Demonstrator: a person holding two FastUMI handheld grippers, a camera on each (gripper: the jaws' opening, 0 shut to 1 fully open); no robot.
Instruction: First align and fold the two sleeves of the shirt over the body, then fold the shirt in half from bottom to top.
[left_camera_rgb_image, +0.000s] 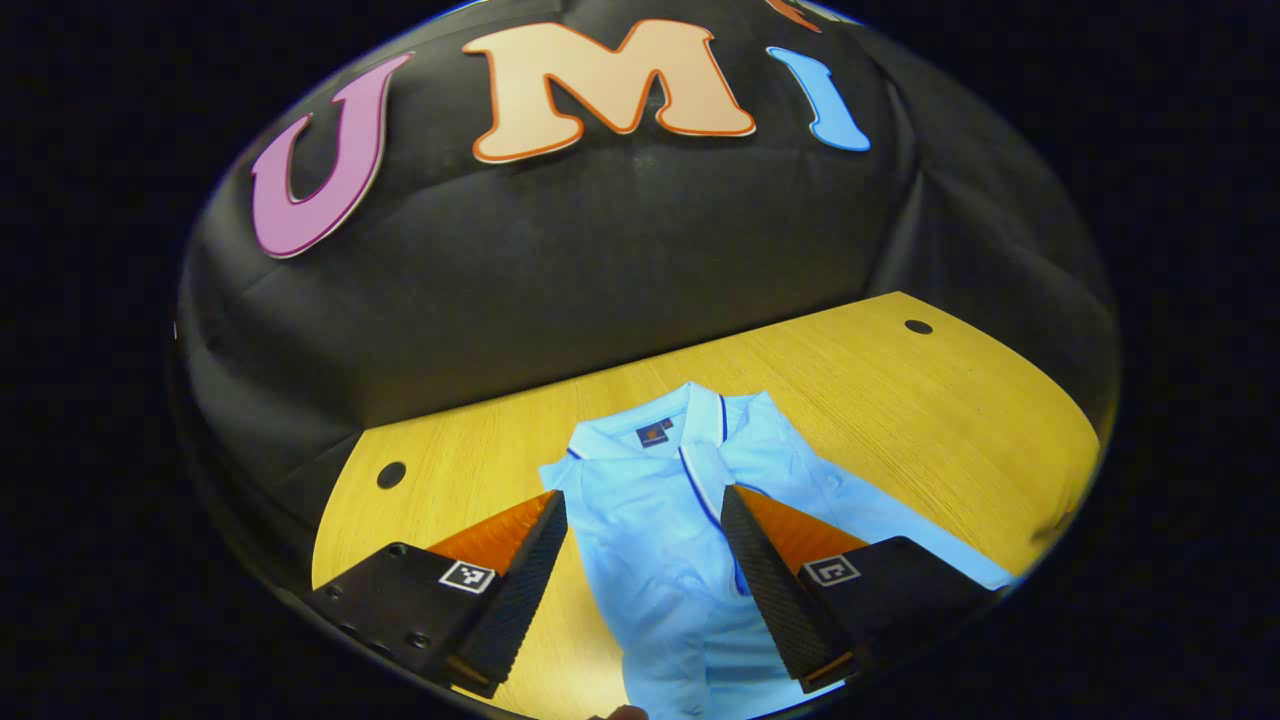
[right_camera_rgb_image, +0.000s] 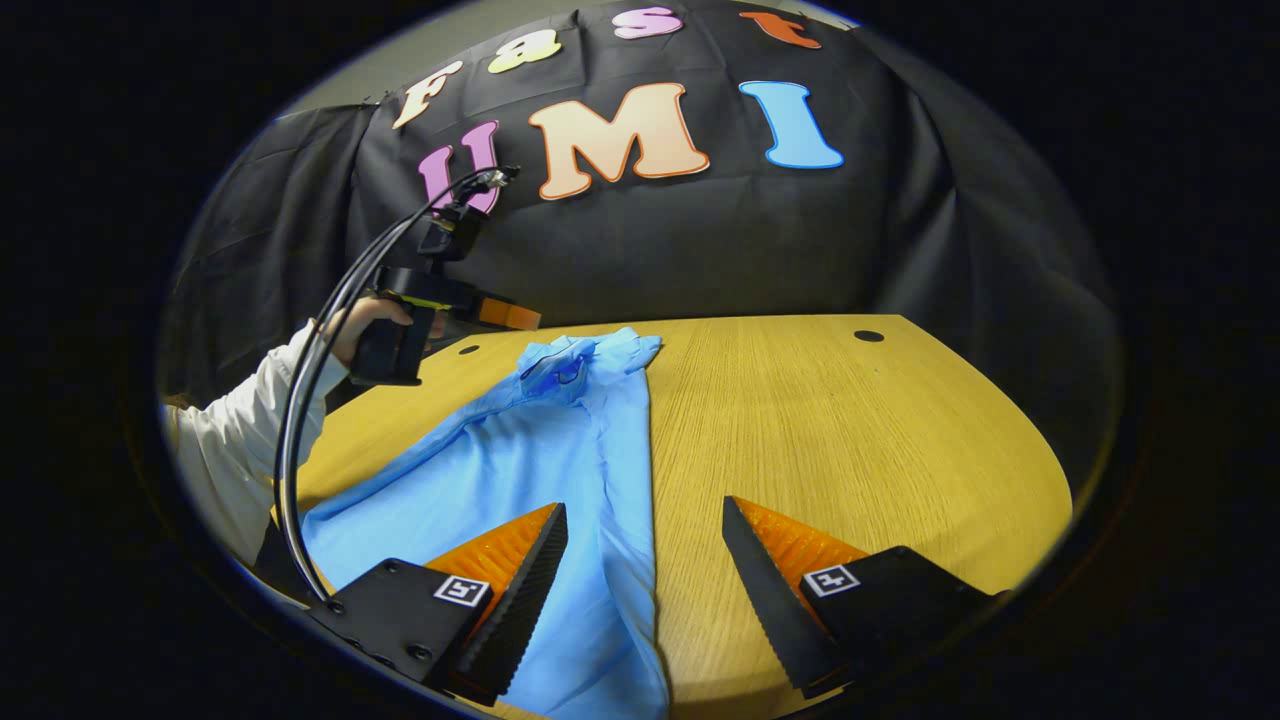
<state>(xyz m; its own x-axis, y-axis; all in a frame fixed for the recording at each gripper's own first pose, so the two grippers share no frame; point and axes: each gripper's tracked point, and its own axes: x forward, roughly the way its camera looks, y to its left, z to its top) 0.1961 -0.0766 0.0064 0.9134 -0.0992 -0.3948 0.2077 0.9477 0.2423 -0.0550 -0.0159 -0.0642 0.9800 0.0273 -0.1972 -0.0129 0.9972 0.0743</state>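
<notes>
In the left gripper view the left gripper (left_camera_rgb_image: 643, 500) hangs above the light blue shirt (left_camera_rgb_image: 680, 520) with its two fingers spread wide and nothing between them but air; the cloth lies flat on the wooden table (left_camera_rgb_image: 900, 400) below the gap, the collar (left_camera_rgb_image: 690, 415) ahead of the fingertips and pointing toward the black cloth wall (left_camera_rgb_image: 560, 270), the buttoned front running back between the fingers toward the camera; one sleeve (left_camera_rgb_image: 900, 530) stretches out past the right-hand finger and passes under it; a dark round hole (left_camera_rgb_image: 391, 475) in the tabletop sits ahead and to the left of the left-hand finger, and a second hole (left_camera_rgb_image: 918, 327) lies far ahead to the right.

In the right gripper view the right gripper (right_camera_rgb_image: 645, 520) is likewise spread wide, gripping nothing; the shirt (right_camera_rgb_image: 560, 460) lies under and ahead of its left-hand finger, a long edge of the cloth running forward through the gap near that finger, while the right-hand finger hovers over bare table (right_camera_rgb_image: 850, 430); the collar end (right_camera_rgb_image: 580, 360) is rumpled far ahead; beyond it to the left, a hand (right_camera_rgb_image: 365, 318) in a white sleeve (right_camera_rgb_image: 240, 440) holds the other gripper above the table's far left edge, black cables (right_camera_rgb_image: 310, 400) looping down from it; whether that gripper touches the shirt cannot be told from here.
</notes>
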